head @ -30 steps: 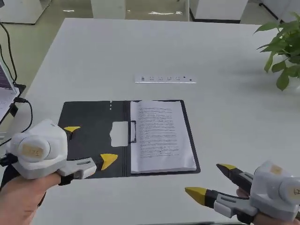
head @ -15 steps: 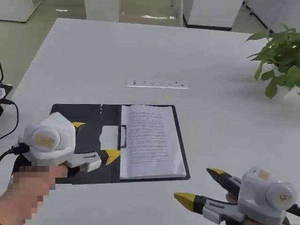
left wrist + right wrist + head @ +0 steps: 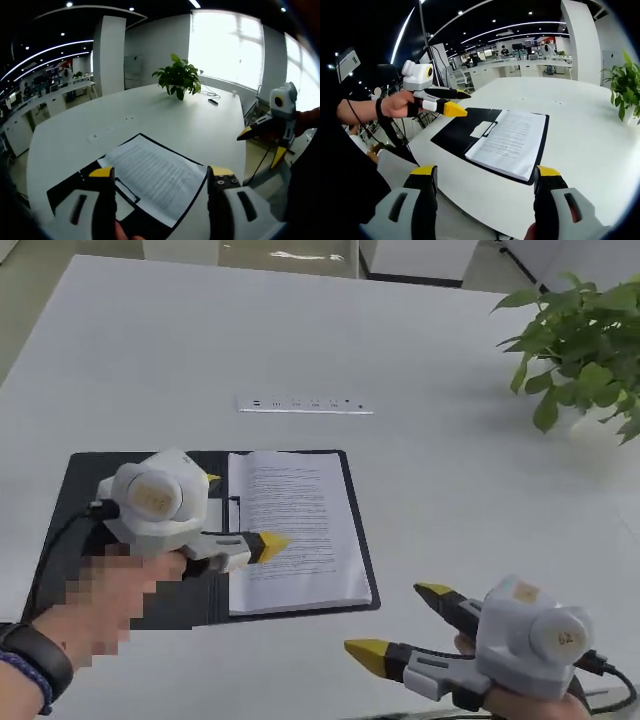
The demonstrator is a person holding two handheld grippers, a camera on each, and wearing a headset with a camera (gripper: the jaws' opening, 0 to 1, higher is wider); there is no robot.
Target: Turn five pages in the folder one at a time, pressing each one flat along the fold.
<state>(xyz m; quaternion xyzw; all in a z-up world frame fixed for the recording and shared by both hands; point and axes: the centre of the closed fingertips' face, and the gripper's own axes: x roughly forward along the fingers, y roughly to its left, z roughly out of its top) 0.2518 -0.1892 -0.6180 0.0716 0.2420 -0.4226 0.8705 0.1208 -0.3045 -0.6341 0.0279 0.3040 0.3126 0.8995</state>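
A black folder (image 3: 70, 520) lies open on the white table, with a stack of printed pages (image 3: 300, 530) on its right half and a clip (image 3: 233, 512) at the spine. My left gripper (image 3: 242, 510) hovers open above the spine, one yellow tip over the left margin of the pages. In its own view the open left gripper (image 3: 161, 172) frames the pages (image 3: 150, 170). My right gripper (image 3: 398, 620) is open near the table's front edge, right of the folder and clear of it. The right gripper view shows the folder (image 3: 462, 132) and pages (image 3: 512, 137) ahead of that gripper (image 3: 486, 171).
A white power strip (image 3: 305, 405) is set in the table behind the folder. A green potted plant (image 3: 580, 340) stands at the far right. A black cable (image 3: 60, 535) trails from the left gripper across the folder's left cover.
My left gripper has moved right, from over the folder's left cover to over the spine and page margin. The right gripper has stayed open near the front edge. The head camera has shifted.
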